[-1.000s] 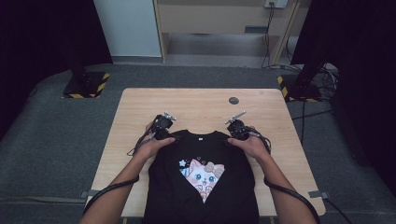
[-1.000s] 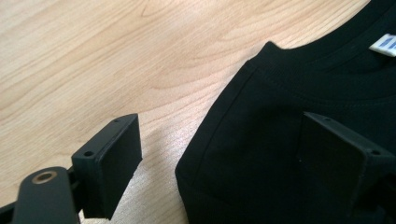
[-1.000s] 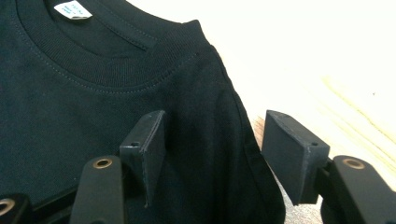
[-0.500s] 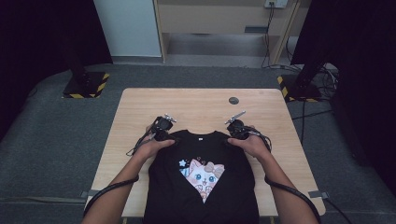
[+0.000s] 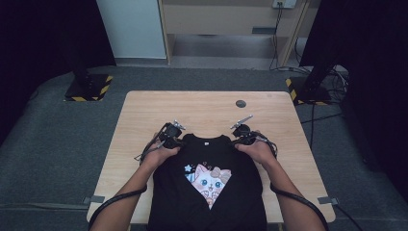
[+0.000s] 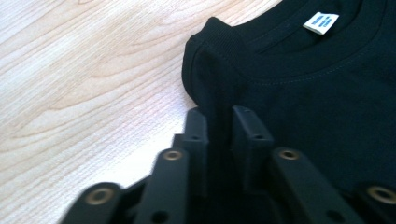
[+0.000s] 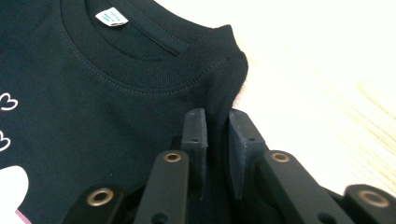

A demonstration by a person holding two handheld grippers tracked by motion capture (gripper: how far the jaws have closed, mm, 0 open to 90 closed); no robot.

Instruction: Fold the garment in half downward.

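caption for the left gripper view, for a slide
Left gripper pinching a shoulder fold of the black T-shirt beside its collar, on the wooden table.

One black T-shirt, two grippers, left gripper, right gripper, one wooden table, one dark disc

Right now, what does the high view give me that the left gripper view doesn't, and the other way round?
High view alone: the cat print, the right tongs at the other shoulder, the dark round disc on the table. Left gripper view alone: the left tongs, just closed, pinching a fold of shoulder fabric, and the collar ribbing up close. Both: the black T-shirt, its neck label, the wooden tabletop.
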